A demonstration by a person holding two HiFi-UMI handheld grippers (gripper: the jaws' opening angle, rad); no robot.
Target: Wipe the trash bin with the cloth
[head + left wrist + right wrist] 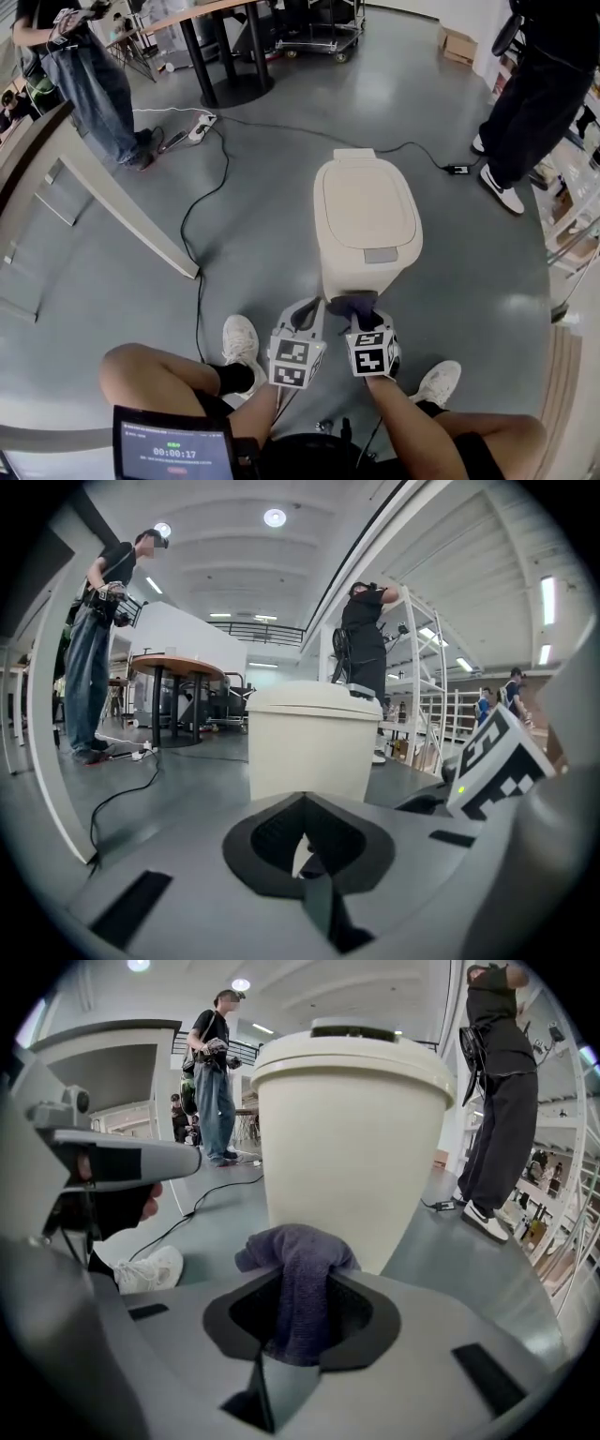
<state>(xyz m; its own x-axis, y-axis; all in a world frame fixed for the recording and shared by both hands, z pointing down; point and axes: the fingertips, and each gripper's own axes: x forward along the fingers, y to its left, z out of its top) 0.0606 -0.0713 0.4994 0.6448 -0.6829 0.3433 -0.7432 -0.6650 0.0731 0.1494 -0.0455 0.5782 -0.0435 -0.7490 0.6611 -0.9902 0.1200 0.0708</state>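
Cloth (295, 1265) pinched, poised before the bin (349, 1162)
Right gripper (298, 1330) clamps the purple cloth just short of the bin; left gripper (302, 846), also short of the bin, has jaws pressed together on nothing. Best, I judge, to press the bunched cloth flat against the bin's front wall, stroking evenly, then its closed lid (366, 202).

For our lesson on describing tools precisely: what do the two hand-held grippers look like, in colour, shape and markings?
Both the left hand-held gripper and the right hand-held gripper have light grey bodies with dark ribbed pads. Each carries a cube printed with black-and-white square markers. The forearms behind them are unsleeved.
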